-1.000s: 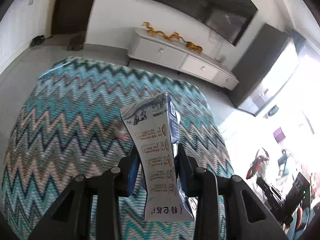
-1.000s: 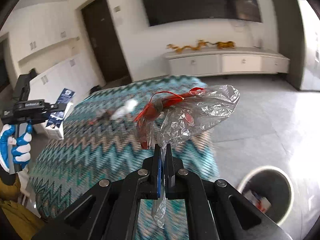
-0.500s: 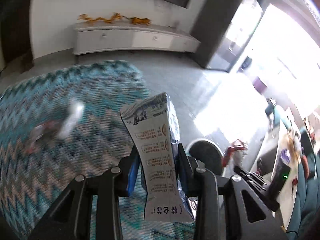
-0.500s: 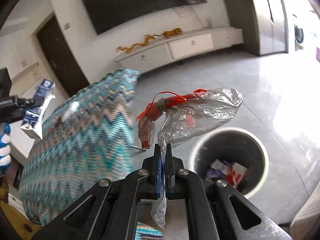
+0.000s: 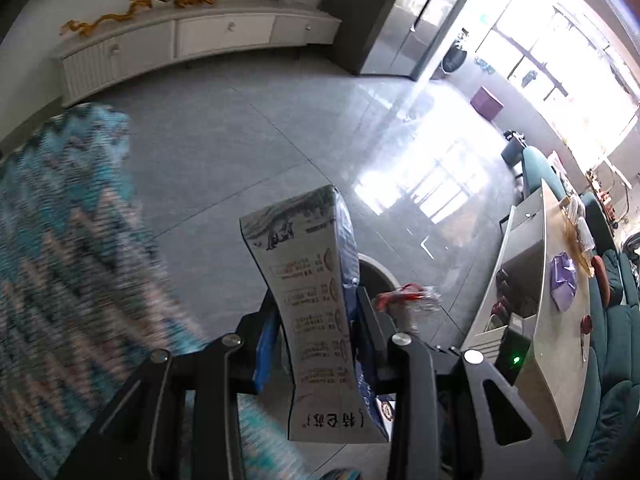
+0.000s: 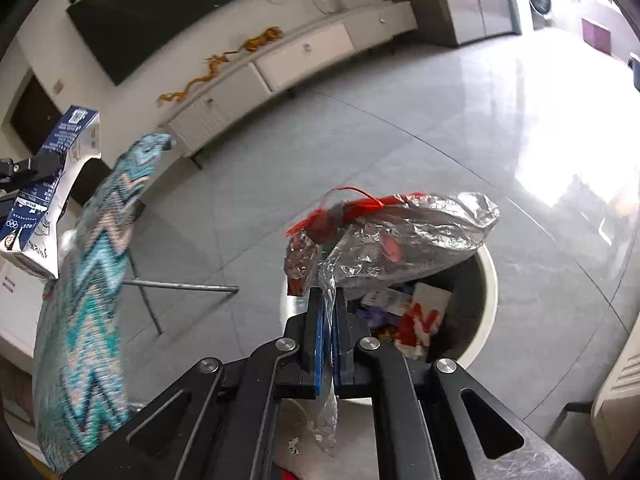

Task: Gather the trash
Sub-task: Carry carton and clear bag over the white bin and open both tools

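Observation:
My left gripper [image 5: 316, 300] is shut on a white and blue milk carton [image 5: 316, 300], squeezed at its middle and held upright in the air. The carton also shows at the left edge of the right wrist view [image 6: 48, 192]. My right gripper [image 6: 329, 296] is shut on a crumpled clear plastic bag with a red string [image 6: 400, 236]. It holds the bag just above a round white-rimmed trash bin [image 6: 490, 304] with several wrappers inside. In the left wrist view the bin rim [image 5: 380, 270] peeks out behind the carton, with the bag [image 5: 408, 300] beside it.
A table with a teal zigzag cloth [image 5: 60, 240] lies to the left, also in the right wrist view [image 6: 100, 260]. Grey tiled floor [image 6: 400, 140] surrounds the bin. A white low cabinet [image 5: 180, 40] lines the far wall. A long desk [image 5: 552, 280] stands at the right.
Both grippers have swung right, away from the table and toward the bin. The bag now hangs over the bin's opening. The carton has come off the table side, over the floor.

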